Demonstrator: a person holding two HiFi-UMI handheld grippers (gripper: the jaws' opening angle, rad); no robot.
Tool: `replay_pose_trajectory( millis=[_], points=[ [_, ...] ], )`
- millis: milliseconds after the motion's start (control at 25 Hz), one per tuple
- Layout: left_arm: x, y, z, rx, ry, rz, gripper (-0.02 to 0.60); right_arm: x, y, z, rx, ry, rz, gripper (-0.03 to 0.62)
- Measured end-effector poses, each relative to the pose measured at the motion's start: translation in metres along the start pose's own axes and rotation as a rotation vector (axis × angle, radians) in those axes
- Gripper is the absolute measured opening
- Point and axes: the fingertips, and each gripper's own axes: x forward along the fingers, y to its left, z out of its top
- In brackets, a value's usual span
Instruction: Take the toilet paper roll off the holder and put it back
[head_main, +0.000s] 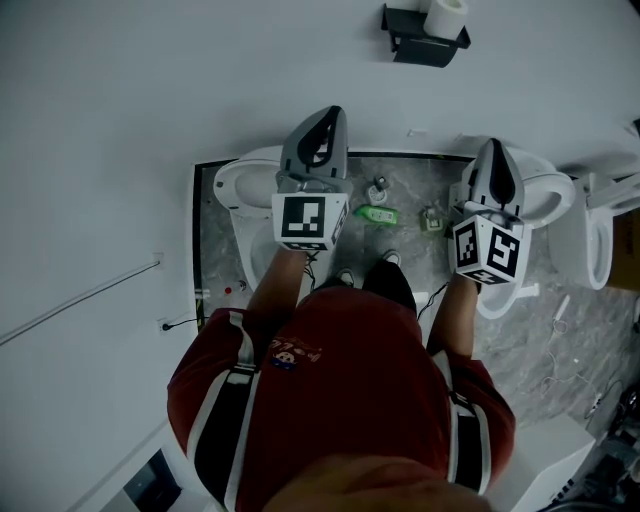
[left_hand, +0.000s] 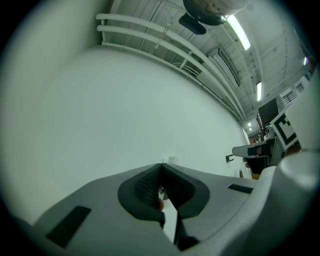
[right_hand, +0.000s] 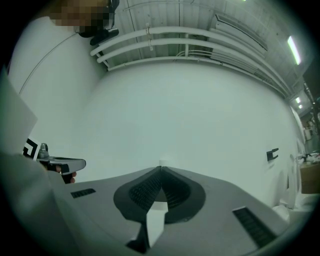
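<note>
The white toilet paper roll (head_main: 446, 14) sits on a black holder (head_main: 424, 42) fixed to the white wall, at the top of the head view. My left gripper (head_main: 318, 130) is held out below and left of the holder, well short of it. My right gripper (head_main: 497, 160) is held out below and slightly right of it, also apart. In the left gripper view the jaws (left_hand: 161, 165) are shut with nothing between them. The right gripper (right_hand: 161, 167) is likewise shut and empty, facing bare wall. A small dark bracket (left_hand: 229, 158) shows on the wall to the right.
White toilets stand on the grey marbled floor under my arms, one at the left (head_main: 235, 185) and one at the right (head_main: 548, 195), with another (head_main: 592, 240) further right. A green bottle (head_main: 377, 214) and small items lie between them. A cable (head_main: 80, 298) runs along the left wall.
</note>
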Motion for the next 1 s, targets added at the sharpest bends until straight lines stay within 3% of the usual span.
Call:
replay_pose_trajectory(
  millis=[640, 1000],
  points=[
    [0.171, -0.034, -0.012, 0.046, -0.009, 0.087, 0.018, 0.155, -0.105, -0.014, 0.07, -0.016, 0.117, 0.011],
    [0.235, -0.037, -0.019, 0.087, -0.001, 0.162, 0.018, 0.229, -0.135, -0.014, 0.117, -0.056, 0.214, 0.011]
  ],
)
